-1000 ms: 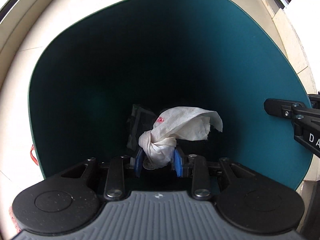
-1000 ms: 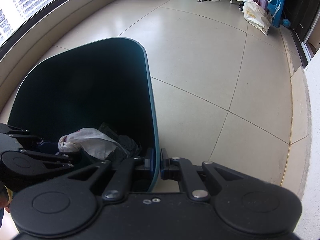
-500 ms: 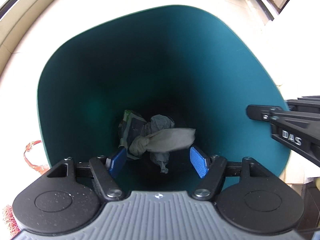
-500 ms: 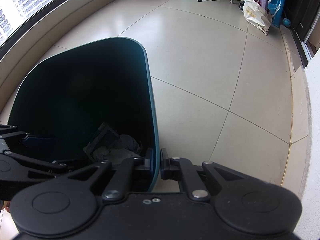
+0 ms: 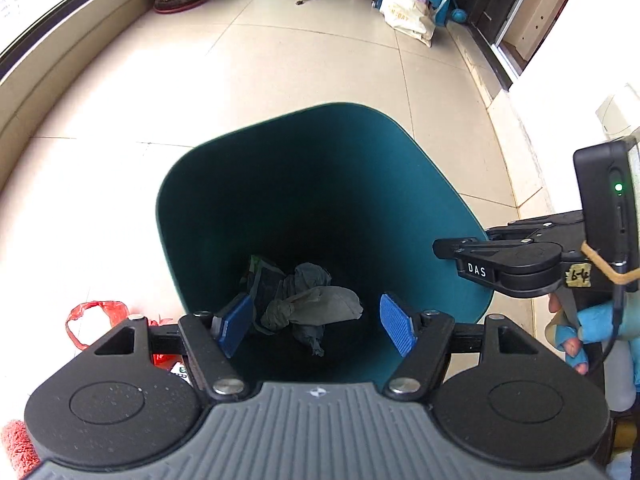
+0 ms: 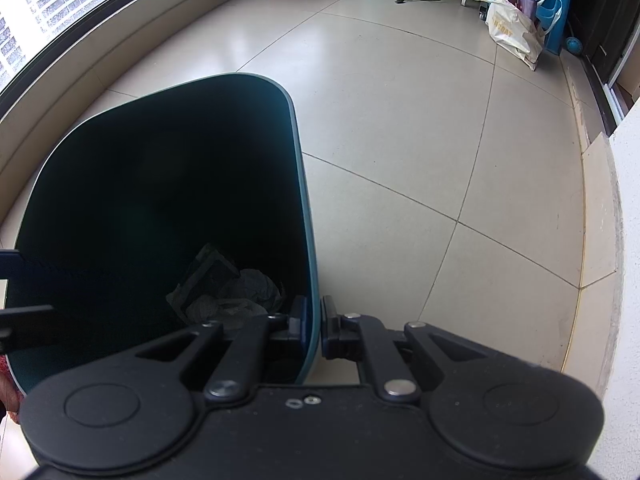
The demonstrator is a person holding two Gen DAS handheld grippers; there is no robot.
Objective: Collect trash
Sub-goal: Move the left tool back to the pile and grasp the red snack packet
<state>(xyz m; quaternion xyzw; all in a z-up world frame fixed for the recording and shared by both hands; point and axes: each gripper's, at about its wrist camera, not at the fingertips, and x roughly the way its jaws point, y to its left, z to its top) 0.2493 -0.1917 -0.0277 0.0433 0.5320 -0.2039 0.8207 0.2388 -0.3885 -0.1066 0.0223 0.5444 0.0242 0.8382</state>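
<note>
Blue-padded left tongs (image 5: 316,330) stand wide above the teal bin (image 5: 420,184) with nothing between them. Crumpled tissue (image 5: 316,306) lies at the bin's bottom beside other scraps. Right tongs (image 6: 314,330) pinch the bin's right rim. Beyond, tiled floor (image 6: 400,120) reaches a shopping bag (image 6: 514,26).

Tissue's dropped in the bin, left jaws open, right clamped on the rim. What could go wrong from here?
1. The right gripper pinches only the thin rim of the teal bin; a tug might tip it and spill the crumpled tissue.
2. The red plastic bag lies close beside the bin, so the left gripper may bump the bin when reaching for it.
</note>
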